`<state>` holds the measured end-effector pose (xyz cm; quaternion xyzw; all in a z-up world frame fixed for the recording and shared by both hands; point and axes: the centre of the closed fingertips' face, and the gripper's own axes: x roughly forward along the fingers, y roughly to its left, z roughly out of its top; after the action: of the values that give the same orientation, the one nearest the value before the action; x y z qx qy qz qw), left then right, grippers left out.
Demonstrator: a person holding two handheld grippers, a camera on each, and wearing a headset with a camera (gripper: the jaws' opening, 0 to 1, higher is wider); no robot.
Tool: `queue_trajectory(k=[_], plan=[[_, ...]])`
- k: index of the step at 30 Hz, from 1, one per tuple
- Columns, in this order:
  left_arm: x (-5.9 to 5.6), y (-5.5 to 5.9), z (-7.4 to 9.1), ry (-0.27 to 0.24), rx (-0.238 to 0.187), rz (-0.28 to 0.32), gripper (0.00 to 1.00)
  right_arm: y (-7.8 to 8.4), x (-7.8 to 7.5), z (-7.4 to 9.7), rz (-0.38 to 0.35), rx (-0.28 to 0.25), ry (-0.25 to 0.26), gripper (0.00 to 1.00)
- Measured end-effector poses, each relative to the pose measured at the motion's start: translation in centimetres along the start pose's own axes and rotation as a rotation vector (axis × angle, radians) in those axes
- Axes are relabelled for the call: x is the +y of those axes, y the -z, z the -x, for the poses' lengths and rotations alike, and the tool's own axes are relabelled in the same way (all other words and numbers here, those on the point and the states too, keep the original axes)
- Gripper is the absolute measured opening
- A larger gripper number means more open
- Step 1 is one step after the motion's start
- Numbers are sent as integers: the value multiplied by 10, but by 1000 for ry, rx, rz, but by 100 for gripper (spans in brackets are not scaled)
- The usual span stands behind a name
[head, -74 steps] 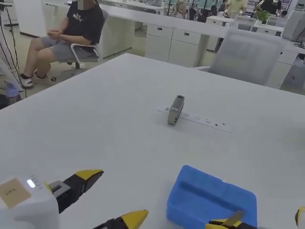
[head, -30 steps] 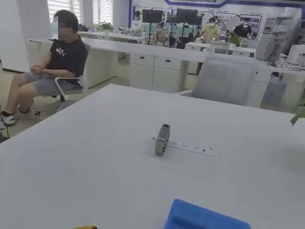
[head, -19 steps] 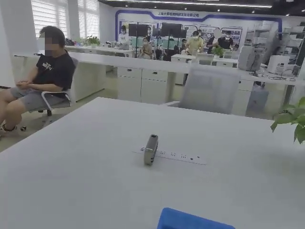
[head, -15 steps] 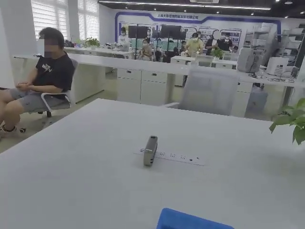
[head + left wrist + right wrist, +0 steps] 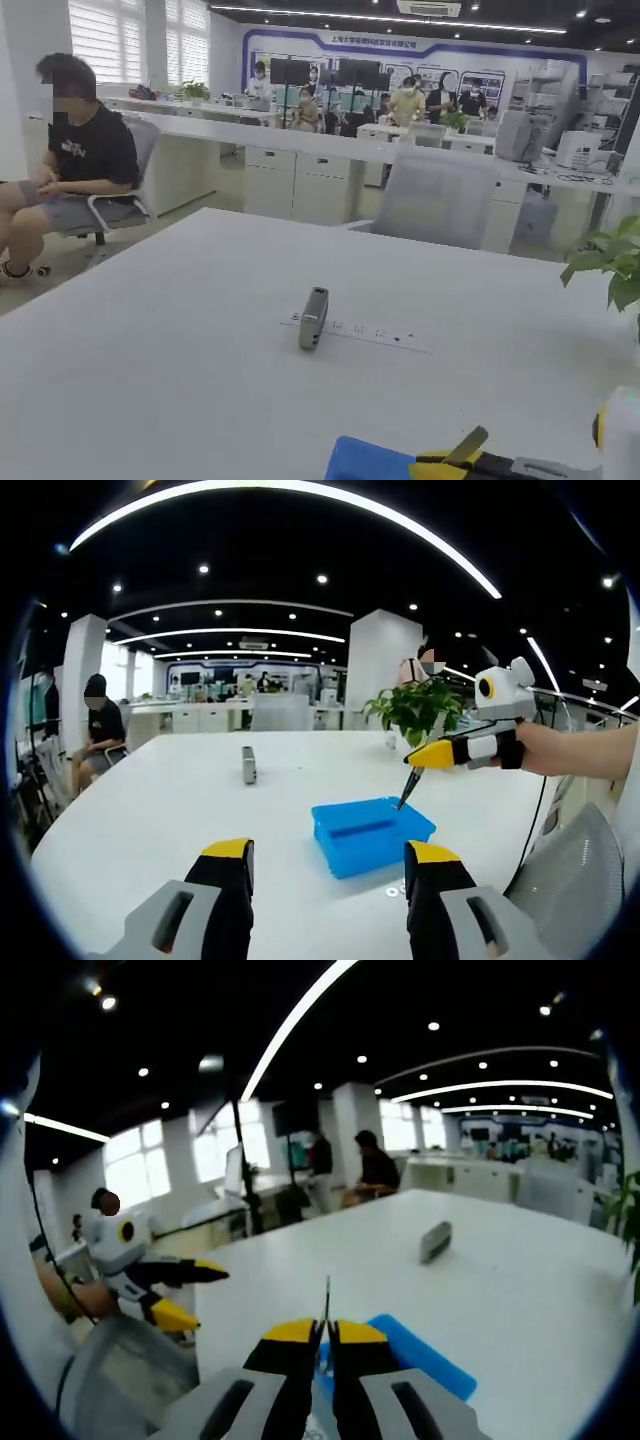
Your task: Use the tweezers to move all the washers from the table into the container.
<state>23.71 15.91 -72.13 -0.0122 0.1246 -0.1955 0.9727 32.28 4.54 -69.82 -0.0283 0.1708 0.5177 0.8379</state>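
Over the blue container [image 5: 365, 835], the right gripper [image 5: 425, 757] pinches the tweezers [image 5: 407, 788] between jaws drawn nearly together, with the tweezer tip just above the container's far corner. Whether the tip carries anything is too small to tell. The left gripper [image 5: 330, 852] hangs empty nearer the table [image 5: 150, 820] edge, its jaws spread wide. Small pale specks [image 5: 393, 890] lie on the table just beside the container's near side, perhaps washers, though too tiny to be sure. From the head view the container is cut off at the bottom edge, its inside hidden
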Motion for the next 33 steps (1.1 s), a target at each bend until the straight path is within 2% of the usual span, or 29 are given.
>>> queue_trajectory(k=[4,12,16,24,33], plan=[[-2,1,-1,11,6,-7,60,-3,-18,-11,-14,-6,35,2],[-1,1,0,5,5,1,60,5,-37,-30,-28,35,41,2],[1,1,0,0,7,-2,59,13,-39,-39,-26,65,33,2],[3,0,1,-11,1,2,59,22,-44,-46,-35,93,16,2],[7,0,3,-29,-5,7,58,32,-50,-45,-88,113,13,2]])
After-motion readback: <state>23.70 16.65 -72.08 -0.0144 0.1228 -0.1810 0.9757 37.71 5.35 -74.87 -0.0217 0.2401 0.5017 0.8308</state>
